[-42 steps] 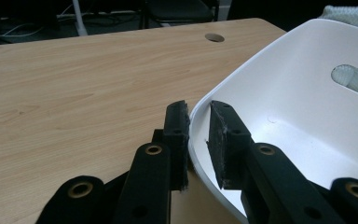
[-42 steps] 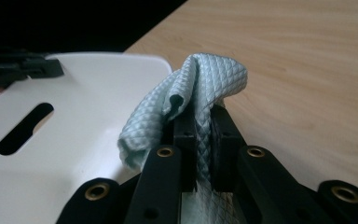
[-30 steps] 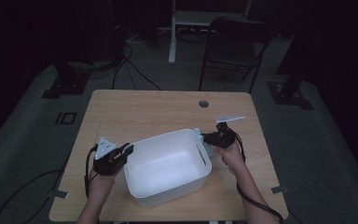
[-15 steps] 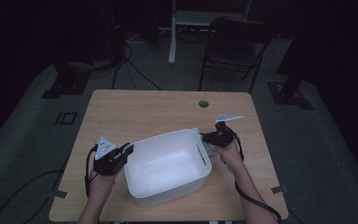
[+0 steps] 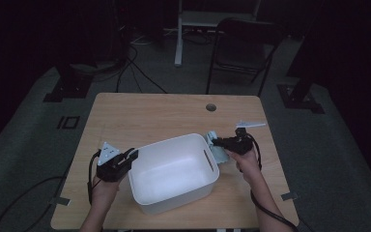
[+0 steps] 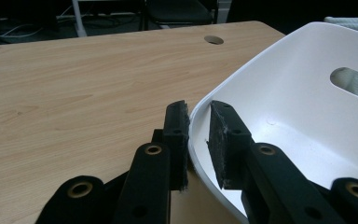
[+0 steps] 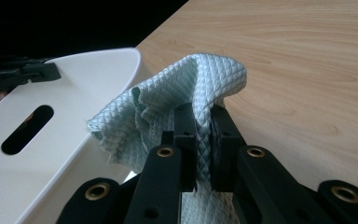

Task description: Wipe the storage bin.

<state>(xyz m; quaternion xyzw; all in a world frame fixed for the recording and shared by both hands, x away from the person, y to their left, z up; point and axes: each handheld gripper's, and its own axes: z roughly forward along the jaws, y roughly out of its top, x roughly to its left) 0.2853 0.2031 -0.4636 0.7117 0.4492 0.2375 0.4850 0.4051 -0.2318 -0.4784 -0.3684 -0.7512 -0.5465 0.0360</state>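
My right hand-held gripper [image 7: 204, 122] is clamped narrow on a pale green, diamond-textured cloth [image 7: 177, 100], which bunches up above the jaws just beside the right wall of the white plastic tub [image 5: 174, 166]. My left hand-held gripper [image 6: 198, 119] pinches the tub's left rim, one pad outside the wall and one inside.

Around the tub, the light wooden bench [image 5: 149, 116] carries little: a round cable hole [image 5: 211, 107] beyond the tub and a small flat white piece [image 5: 249, 124] beyond its right side. Past the bench stand a dark folding chair [image 5: 241, 43] and cables on the floor [image 5: 135, 67].

The right gripper view shows the cloth's weave and the tub's slotted handle [image 7: 27, 129]; the high view shows the tub's bare inside.

The tub's near corner sits close to the bench's near edge; beyond the tub the bench lies open.
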